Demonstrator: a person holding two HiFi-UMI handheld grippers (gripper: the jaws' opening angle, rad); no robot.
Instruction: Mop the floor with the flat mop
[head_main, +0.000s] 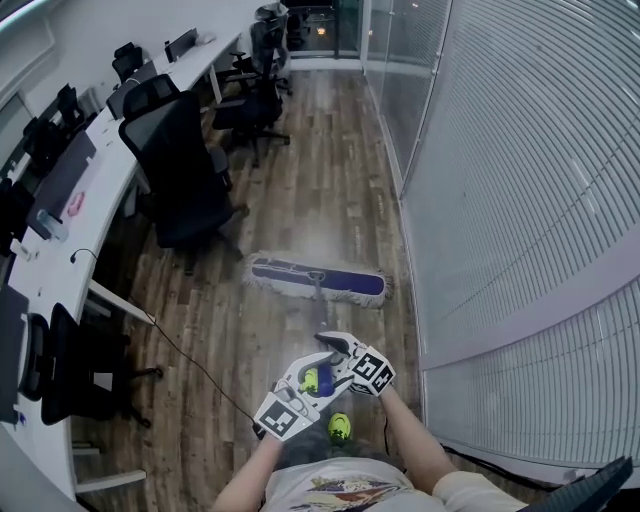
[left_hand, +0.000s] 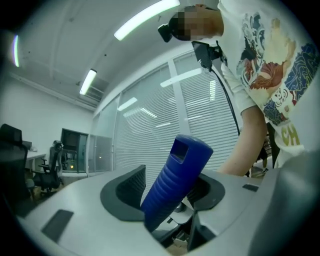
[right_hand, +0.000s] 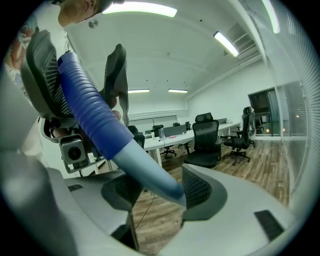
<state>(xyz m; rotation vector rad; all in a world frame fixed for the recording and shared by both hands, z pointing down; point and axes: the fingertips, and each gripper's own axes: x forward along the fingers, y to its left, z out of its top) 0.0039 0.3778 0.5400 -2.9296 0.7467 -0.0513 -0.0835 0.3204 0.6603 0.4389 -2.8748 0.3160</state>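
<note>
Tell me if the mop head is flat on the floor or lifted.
Flat: the mop head lies spread on the wooden floor, with its pale fringe against the boards all round.

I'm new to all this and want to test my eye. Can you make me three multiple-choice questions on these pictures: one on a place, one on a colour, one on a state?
1. Where is the mop head?
A. on the floor, between a chair and the blinds
B. in a bucket
C. on a shelf

2. What colour is the grip?
A. red
B. blue
C. green

3. The right gripper is:
A. open and empty
B. shut on a cloth
C. shut on the handle

Answers:
1 A, in the head view the chair is on its left and the blinds are on its right.
2 B, its ribs are blue.
3 C, the jaws clamp the handle.
</note>
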